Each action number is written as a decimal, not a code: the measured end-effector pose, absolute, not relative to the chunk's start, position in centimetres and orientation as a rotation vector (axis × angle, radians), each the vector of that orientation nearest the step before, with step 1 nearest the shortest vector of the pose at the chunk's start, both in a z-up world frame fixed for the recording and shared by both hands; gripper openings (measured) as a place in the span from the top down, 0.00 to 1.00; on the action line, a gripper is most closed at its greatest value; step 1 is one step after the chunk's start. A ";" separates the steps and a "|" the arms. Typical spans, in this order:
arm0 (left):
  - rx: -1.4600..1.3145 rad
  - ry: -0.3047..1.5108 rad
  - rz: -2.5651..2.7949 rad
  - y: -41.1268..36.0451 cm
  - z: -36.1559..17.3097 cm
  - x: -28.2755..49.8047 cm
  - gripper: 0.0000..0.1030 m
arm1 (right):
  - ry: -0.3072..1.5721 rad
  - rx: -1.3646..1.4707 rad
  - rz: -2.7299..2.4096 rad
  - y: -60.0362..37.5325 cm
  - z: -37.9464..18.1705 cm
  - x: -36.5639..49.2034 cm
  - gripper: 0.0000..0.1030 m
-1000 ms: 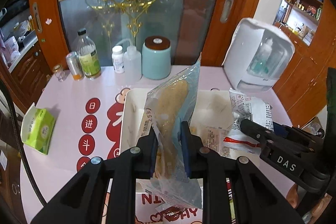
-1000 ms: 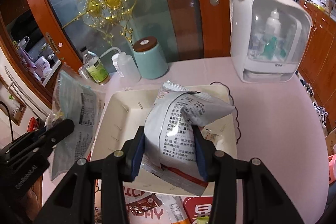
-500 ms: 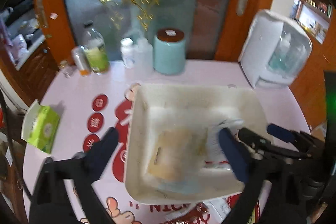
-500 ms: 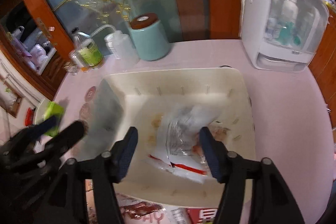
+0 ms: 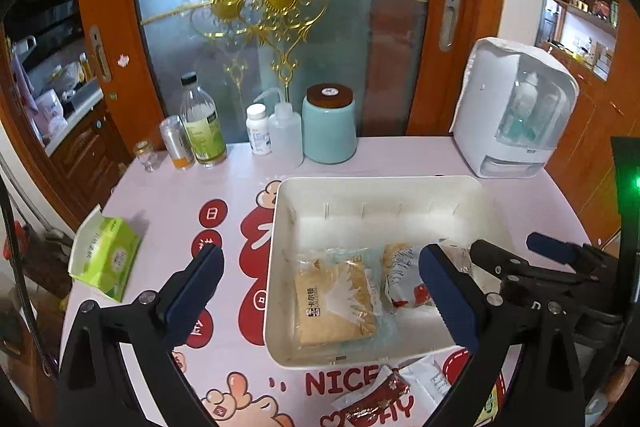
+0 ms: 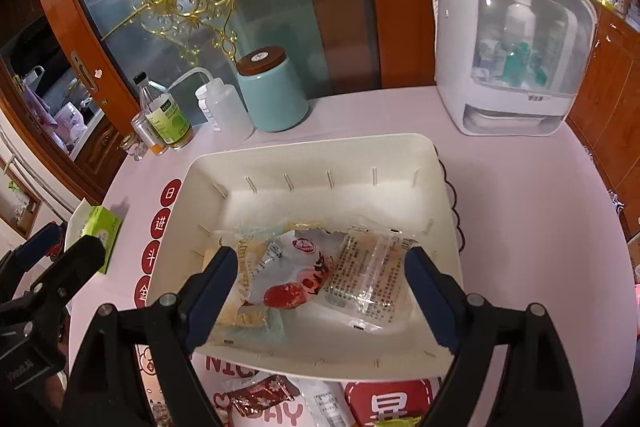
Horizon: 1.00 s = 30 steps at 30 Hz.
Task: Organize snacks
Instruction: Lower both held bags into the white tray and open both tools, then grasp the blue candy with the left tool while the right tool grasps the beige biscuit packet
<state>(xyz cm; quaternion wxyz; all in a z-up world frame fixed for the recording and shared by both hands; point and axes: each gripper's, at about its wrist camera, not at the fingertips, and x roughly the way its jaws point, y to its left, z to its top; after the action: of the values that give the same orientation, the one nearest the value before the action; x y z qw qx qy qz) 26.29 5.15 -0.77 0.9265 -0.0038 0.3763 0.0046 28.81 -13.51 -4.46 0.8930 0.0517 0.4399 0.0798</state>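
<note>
A cream plastic basket (image 5: 380, 187) (image 6: 320, 155) stands on the pink table. In it lie a clear bag of yellow bread (image 5: 336, 303) (image 6: 244, 311), a white packet with red print (image 5: 404, 287) (image 6: 292, 279) and a clear packet with text (image 6: 368, 279). My left gripper (image 5: 324, 295) is open and empty above the basket's front. My right gripper (image 6: 316, 299) is open and empty above the packets; it also shows in the left wrist view (image 5: 520, 259). A small dark red packet (image 5: 376, 399) (image 6: 260, 397) and white packets (image 5: 428, 383) (image 6: 324, 403) lie on the table before the basket.
A green tissue pack (image 5: 104, 259) lies at the left. Bottles (image 5: 200, 123), a can (image 5: 174, 143), and a teal jar (image 5: 330, 125) stand at the back. A white dispenser box (image 5: 516, 111) stands at the back right.
Both grippers opened and let go: the bread bag and the white packet dropped into the basket. Both grippers have drawn back and up.
</note>
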 end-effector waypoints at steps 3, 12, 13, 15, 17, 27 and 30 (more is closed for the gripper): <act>0.013 0.759 -0.006 4.9 0.4 25.0 0.05 | 0.889 0.078 0.160 -13.0 -3.5 27.7 0.16; -0.071 0.770 -0.040 6.5 3.2 20.9 0.05 | 0.856 0.055 0.176 -11.8 -0.6 23.5 0.16; -0.075 0.771 -0.040 6.8 3.3 20.5 0.05 | 0.852 0.048 0.176 -11.6 -0.4 22.9 0.16; -0.084 0.776 -0.043 7.5 3.8 19.2 0.05 | 0.840 0.029 0.171 -11.3 0.2 21.4 0.16; -0.097 0.780 -0.062 8.2 4.2 18.2 0.05 | 0.829 0.015 0.165 -11.0 0.7 20.3 0.16; -0.078 0.771 -0.214 9.6 4.1 10.1 0.05 | 0.756 -0.010 0.076 -12.5 2.1 10.9 0.16; -0.022 0.797 -0.285 9.0 2.4 7.2 0.05 | 0.768 -0.012 0.022 -13.2 1.4 8.2 0.16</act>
<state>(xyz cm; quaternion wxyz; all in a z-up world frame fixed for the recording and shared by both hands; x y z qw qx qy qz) 7.17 9.01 2.40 0.9117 -0.0109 0.3867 -0.1384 8.24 -13.24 1.37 0.9271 -0.0061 0.3746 0.0108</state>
